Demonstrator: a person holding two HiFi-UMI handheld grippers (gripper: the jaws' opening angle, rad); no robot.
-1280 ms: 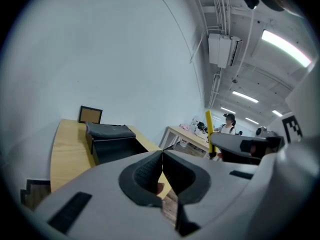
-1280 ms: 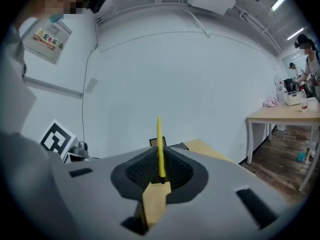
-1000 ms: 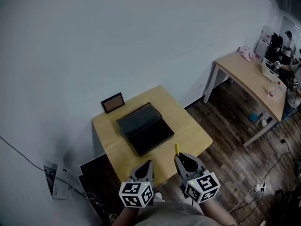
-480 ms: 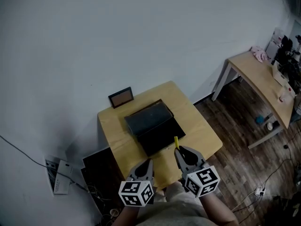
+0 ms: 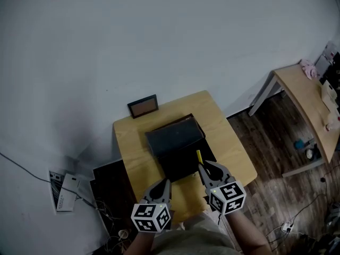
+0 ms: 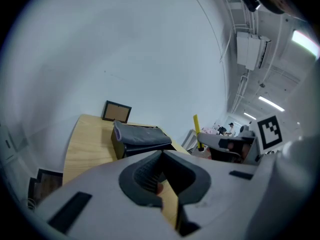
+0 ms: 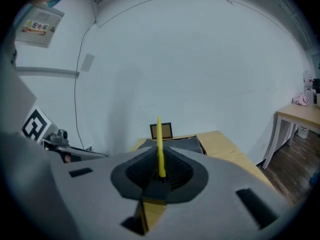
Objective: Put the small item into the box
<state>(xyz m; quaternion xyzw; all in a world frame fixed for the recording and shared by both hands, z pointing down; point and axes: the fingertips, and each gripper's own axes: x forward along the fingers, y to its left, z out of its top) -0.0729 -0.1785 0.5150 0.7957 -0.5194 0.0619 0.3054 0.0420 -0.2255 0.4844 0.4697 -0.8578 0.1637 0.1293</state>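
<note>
The right tool (image 5: 204, 169), clamped on the yellow small item (image 5: 199, 156), has advanced: the item's tip now overlaps the black box (image 5: 175, 140) at frame centre, so the drop looks near. The left tool (image 5: 166, 184), jaws together and empty, hangs lower left

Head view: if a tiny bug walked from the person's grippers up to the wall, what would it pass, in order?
Right gripper pinching a thin yellow stick → black rectangular box → small dark-framed brown picture frame → plain white wall.
</note>
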